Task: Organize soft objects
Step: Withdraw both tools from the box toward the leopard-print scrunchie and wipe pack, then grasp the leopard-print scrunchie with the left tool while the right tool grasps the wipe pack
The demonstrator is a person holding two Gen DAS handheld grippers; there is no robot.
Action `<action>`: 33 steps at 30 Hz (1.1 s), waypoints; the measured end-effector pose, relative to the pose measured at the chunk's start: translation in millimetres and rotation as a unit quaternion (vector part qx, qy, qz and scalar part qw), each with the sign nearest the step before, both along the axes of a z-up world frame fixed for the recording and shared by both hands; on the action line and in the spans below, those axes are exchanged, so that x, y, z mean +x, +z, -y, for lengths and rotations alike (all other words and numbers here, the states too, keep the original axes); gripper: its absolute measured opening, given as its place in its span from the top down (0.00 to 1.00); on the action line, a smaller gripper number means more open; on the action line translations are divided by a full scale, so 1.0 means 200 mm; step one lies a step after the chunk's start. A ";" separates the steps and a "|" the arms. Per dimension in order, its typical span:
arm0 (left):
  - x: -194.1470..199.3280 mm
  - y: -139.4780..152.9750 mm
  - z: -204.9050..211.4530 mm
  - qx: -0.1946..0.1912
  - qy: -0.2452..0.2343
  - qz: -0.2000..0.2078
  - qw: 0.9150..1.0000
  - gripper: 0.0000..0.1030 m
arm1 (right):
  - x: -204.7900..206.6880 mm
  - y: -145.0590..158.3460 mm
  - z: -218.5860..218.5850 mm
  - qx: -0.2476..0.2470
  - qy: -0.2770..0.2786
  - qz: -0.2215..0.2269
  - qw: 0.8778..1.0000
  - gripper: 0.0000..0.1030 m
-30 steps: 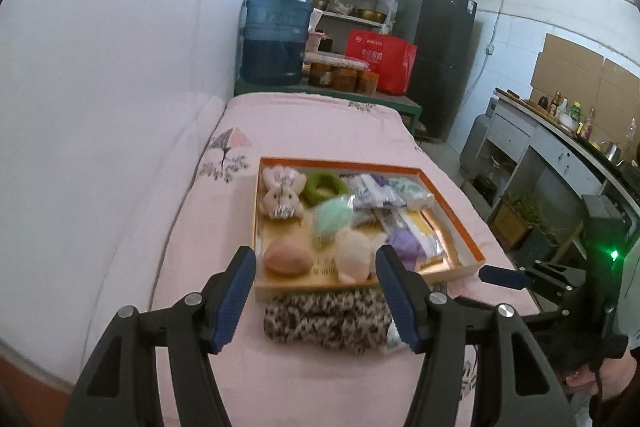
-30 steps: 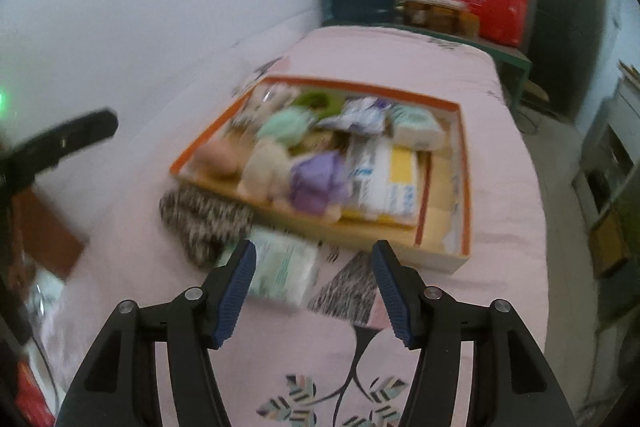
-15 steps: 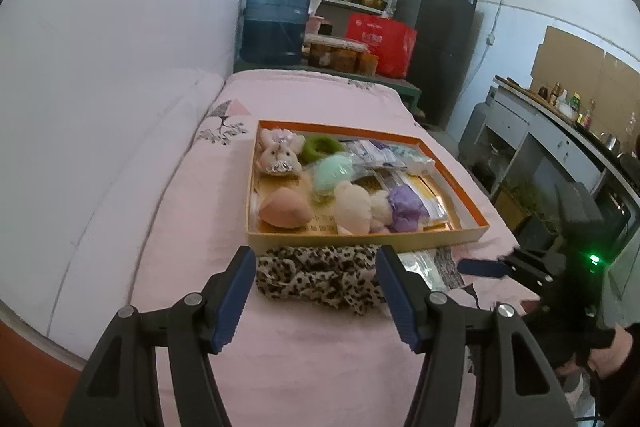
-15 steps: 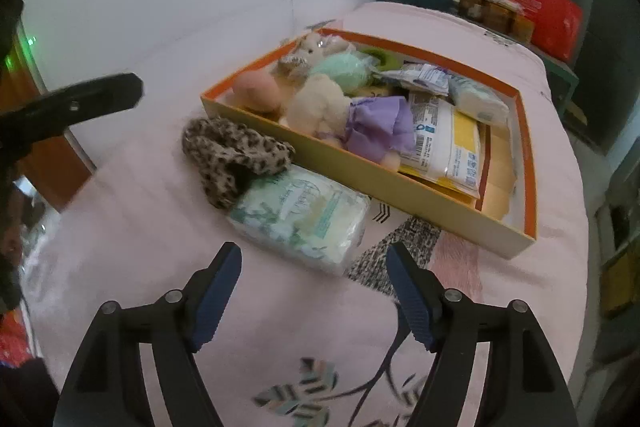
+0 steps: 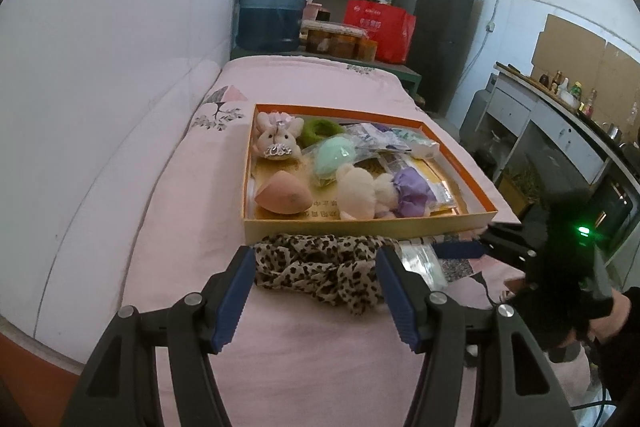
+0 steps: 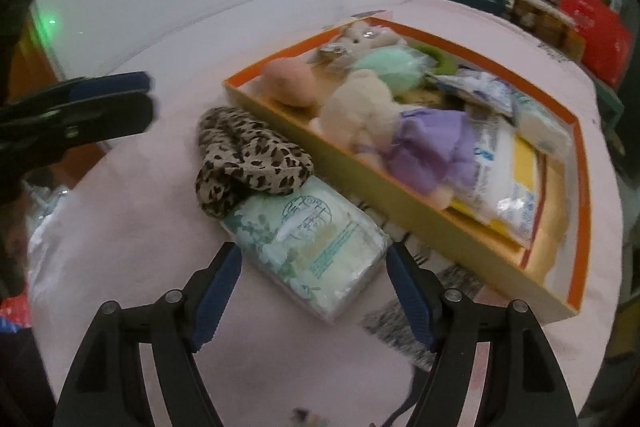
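An orange-rimmed box (image 5: 360, 227) (image 6: 360, 171) on the pink bed holds soft toys: a bunny (image 5: 278, 141), a peach plush (image 5: 282, 195), a green ball (image 5: 334, 157), a cream bear in purple (image 5: 380, 195) (image 6: 400, 123) and packets. A leopard-print cloth (image 5: 320, 265) (image 6: 244, 157) lies in front of the box. A tissue pack (image 6: 310, 239) (image 5: 422, 263) lies beside it. My left gripper (image 5: 316, 293) is open just short of the cloth. My right gripper (image 6: 314, 293) is open, its jaws either side of the tissue pack's near end.
A white wall runs along the left of the bed (image 5: 312, 83). A blue water jug (image 5: 272, 11), a red bag (image 5: 380, 31) and shelves stand beyond the bed's far end. A kitchen counter (image 5: 560, 131) is at the right.
Both grippers have moved closer and lower. The left one now sits near the leopard cloth and the right one near the tissue pack. Nothing has been gripped.
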State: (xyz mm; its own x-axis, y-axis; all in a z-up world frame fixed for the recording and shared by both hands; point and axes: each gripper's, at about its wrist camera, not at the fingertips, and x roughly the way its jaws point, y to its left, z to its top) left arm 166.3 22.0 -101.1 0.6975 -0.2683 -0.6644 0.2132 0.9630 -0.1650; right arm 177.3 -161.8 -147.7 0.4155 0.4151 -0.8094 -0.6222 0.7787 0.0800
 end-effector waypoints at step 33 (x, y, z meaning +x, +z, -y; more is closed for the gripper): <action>0.15 -0.18 0.07 -0.031 -0.001 -0.079 0.996 0.40 | -0.12 -0.04 -0.11 0.000 0.048 -0.033 0.998 0.43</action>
State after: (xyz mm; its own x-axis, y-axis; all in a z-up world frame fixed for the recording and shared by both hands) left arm 195.6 8.7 -136.8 0.5851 -0.3133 -0.7480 0.1809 0.9496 -0.2562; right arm 154.2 -140.2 -156.0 0.3202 0.4512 -0.8330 -0.6872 0.7159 0.1235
